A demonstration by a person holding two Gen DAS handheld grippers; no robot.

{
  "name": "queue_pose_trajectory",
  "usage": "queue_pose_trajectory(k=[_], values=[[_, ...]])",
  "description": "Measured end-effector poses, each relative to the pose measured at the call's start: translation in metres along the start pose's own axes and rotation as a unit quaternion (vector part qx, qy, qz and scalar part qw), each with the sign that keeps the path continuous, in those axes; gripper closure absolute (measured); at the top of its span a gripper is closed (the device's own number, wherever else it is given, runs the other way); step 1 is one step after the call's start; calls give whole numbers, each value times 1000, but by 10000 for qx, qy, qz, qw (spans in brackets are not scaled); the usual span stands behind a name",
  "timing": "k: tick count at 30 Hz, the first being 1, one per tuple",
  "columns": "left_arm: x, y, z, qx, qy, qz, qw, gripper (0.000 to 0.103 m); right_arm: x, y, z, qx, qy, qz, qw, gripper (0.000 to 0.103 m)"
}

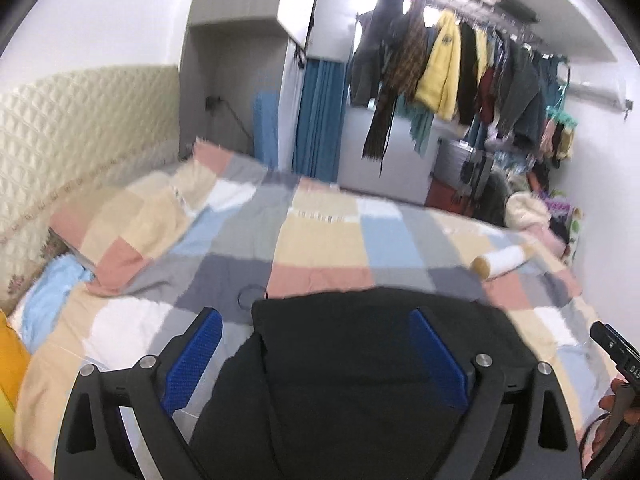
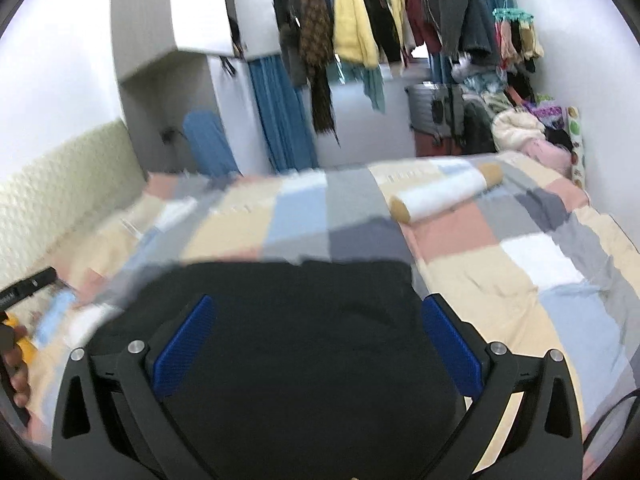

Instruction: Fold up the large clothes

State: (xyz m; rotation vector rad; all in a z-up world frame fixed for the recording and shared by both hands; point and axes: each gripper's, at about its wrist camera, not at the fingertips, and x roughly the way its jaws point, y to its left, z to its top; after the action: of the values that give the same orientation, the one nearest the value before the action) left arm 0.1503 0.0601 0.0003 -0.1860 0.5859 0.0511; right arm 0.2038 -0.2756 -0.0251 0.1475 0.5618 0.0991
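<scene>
A black garment [image 1: 340, 360] lies folded on the checked bedspread [image 1: 320, 240], near the bed's front edge. It also shows in the right wrist view [image 2: 288, 320]. My left gripper [image 1: 316, 344] is open, its blue pads [image 1: 192, 356] spread wide above the garment's left part. My right gripper [image 2: 316, 340] is open too, its blue pads [image 2: 452, 348] spread over the garment's right part. Neither holds the cloth. The right gripper's tip shows at the right edge of the left wrist view [image 1: 616, 348].
A white roll with tan ends [image 2: 444, 192] lies on the bedspread [image 2: 520, 260] beyond the garment. A pillow [image 1: 140, 216] sits at the quilted headboard [image 1: 72, 128]. Clothes hang on a rail [image 1: 460, 60] past the bed, with piled clothes [image 2: 520, 128] at the right wall.
</scene>
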Motion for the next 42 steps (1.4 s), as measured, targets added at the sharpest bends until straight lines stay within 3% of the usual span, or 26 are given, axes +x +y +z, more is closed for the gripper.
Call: queue_pose_trajectory(k=[3,7,19,31,35,42], values=[[-48,-17,13,161,-224,-82,9996,8,-37,15,19,-113,-343,72,9993,0],[-107,-42,25,431,-488,-713,9953,8,-87,34,37,-152,-670,379,9969,0],[-221,-84,5,644,-1169,-502,9898,5,-196,74,25,-590,-1207,923,9866,0],[-272,-91,-47,535,-1178,-495,9904,5,-229,81,-15,-735,-1120,692,9886,0],[-273,-85,-62,441,-1090,-213,9928,5,-233,84,-34,-780,-990,723,9894,0],[-249,-70,-83,367,-701,-84,9968,5,-225,93,-60,-927,-706,714,9906,0]])
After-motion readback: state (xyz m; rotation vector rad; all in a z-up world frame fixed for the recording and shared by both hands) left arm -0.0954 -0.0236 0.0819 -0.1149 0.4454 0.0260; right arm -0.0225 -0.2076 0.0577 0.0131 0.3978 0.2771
